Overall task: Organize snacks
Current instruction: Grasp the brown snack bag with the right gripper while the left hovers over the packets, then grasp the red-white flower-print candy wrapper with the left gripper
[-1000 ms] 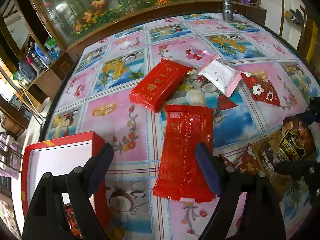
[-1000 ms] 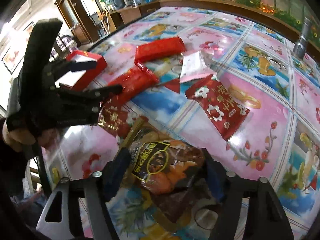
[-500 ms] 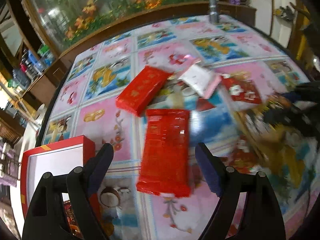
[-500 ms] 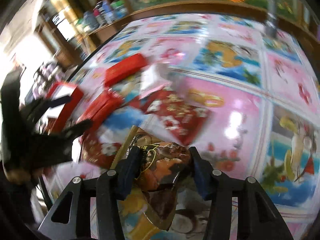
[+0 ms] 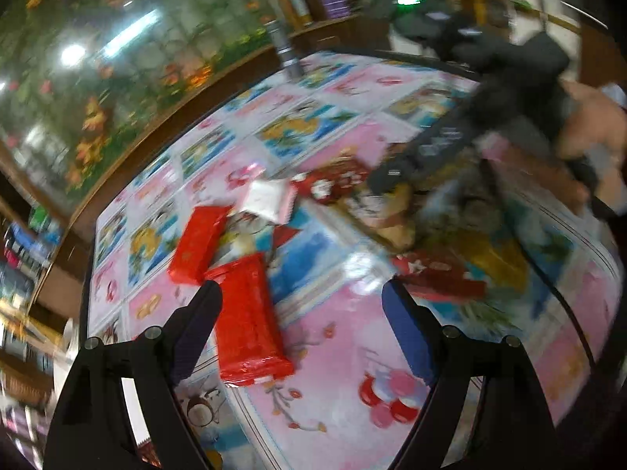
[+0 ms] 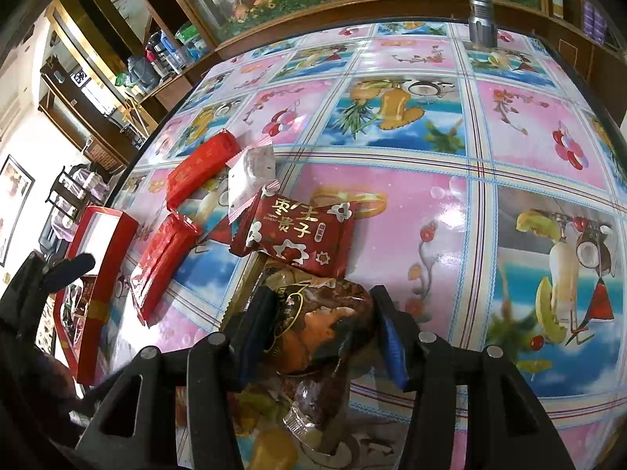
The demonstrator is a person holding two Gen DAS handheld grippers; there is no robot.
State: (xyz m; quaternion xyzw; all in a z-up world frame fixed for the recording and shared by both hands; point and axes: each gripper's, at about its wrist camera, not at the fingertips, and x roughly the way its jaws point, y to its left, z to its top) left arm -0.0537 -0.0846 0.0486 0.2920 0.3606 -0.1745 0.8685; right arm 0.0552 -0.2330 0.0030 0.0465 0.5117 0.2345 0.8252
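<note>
At six o'clock in its own view, the right tool (image 6: 319, 335) has just squeezed a brown snack bag (image 6: 313, 321) to lift it; the left tool (image 5: 301, 325) gapes empty, bench (image 6: 509, 196) snacks waiting at eleven o'clock

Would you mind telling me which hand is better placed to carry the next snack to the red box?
The right. Its tongs have just been closing and are clamped on the brown snack packet. The left tongs stand open over the tablecloth, holding nothing, beside a red packet.
</note>
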